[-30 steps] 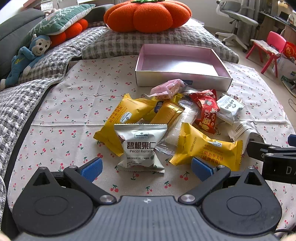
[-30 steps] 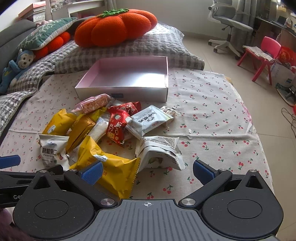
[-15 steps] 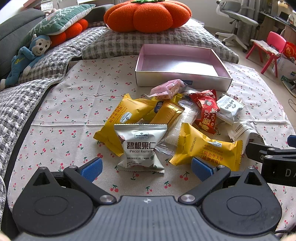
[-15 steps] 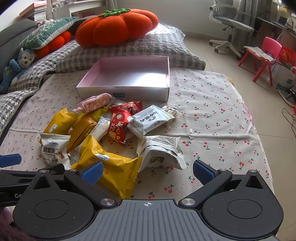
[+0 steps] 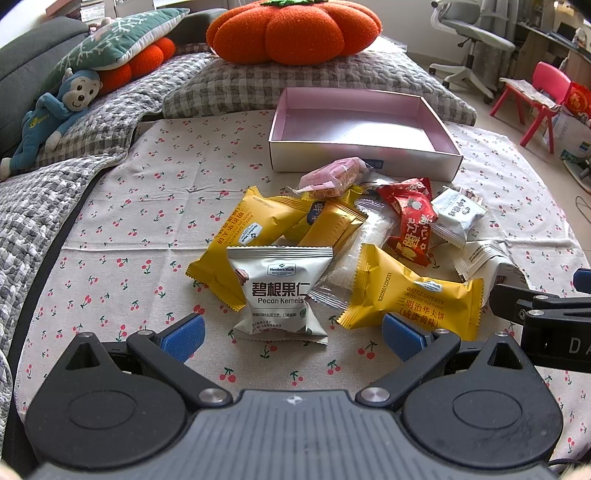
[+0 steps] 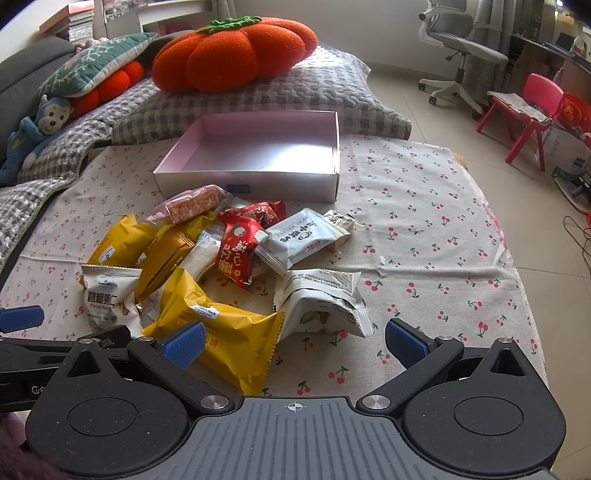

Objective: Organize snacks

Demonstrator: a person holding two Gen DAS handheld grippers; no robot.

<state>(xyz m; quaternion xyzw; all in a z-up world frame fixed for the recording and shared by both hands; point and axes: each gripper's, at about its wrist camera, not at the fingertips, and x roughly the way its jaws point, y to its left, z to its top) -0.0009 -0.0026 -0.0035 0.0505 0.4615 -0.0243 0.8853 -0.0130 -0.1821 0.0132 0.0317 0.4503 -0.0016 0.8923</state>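
Two handheld grippers point forward over a cherry-print cloth (image 5: 155,192) spread on a bed. The left gripper (image 5: 293,334) has its blue-padded jaws wide apart and holds nothing; a white pecan kernels packet (image 5: 280,293) lies flat just ahead, between the two pads and not touching them. The right gripper (image 6: 293,341) also has its jaws wide apart and empty. Its left pad sits over the near edge of a yellow waffle packet (image 6: 221,332), though contact cannot be told; a white crumpled packet (image 6: 325,299) lies just ahead in the gap.

Beyond these the snacks form a loose, overlapping pile: more yellow packets, a clear wrapper, a red packet (image 5: 410,230), a grey-white packet (image 6: 303,236) and a pink bar (image 5: 334,177) farthest back. The pink bar lies just before the near wall of an open, shallow pink-lined box (image 5: 362,160). Bare cloth stretches to the right of the pile, ending at the bed edge, with tiled floor beyond. Behind the box lie a checked pillow (image 5: 317,83) and an orange pumpkin cushion (image 5: 291,29).
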